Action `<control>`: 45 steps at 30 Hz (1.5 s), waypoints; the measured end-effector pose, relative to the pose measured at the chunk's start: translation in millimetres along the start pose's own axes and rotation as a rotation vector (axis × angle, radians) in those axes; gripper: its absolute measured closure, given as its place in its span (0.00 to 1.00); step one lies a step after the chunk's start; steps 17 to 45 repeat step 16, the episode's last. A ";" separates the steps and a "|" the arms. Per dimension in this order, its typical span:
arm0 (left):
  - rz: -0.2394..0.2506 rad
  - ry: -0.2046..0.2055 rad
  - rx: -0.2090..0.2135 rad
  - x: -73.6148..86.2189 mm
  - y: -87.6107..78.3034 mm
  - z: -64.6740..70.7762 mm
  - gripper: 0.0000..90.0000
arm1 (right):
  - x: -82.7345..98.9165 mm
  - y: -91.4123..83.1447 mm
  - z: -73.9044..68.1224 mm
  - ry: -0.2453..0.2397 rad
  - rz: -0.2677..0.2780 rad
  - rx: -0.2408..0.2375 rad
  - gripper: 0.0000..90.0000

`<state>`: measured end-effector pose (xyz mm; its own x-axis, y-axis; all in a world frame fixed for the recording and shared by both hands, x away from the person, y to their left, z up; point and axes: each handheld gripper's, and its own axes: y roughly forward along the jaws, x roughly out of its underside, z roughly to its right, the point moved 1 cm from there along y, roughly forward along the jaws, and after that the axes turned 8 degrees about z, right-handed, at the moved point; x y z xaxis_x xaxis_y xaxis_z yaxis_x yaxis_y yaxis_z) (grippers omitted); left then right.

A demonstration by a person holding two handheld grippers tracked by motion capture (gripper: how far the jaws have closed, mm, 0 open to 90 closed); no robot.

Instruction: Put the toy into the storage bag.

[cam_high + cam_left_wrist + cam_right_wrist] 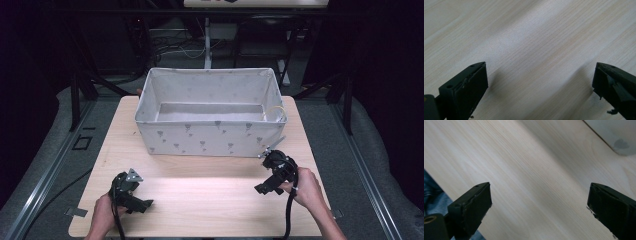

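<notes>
On the table (200, 185), both grippers' fingers released, empty; fabric box (616, 135) corner in right gripper view.

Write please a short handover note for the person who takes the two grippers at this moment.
Left gripper: open, holds nothing, low over the wooden table at its near left.
Right gripper: open, holds nothing, near right, just in front of the fabric bin.
The bin stands at the far middle of the table; something thin and yellowish lies at its inner right end, too small to identify.
Done: nothing visible. Left: everything; nothing is grasped yet.
</notes>
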<state>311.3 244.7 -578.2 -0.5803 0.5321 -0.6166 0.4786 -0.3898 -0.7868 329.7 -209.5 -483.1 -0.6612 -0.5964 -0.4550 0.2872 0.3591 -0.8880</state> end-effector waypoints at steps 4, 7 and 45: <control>0.004 0.003 0.000 -0.8 -1.1 0.6 0.00 | 11.9 12.2 2.7 0.020 -0.051 0.032 0.06; 0.007 0.003 0.000 -1.2 -1.2 0.6 0.00 | 17.0 17.9 4.7 0.027 -0.085 0.047 0.06; 0.011 -0.001 -0.001 -1.8 -0.6 -0.4 0.00 | 24.2 32.2 13.8 0.037 -0.123 0.083 0.05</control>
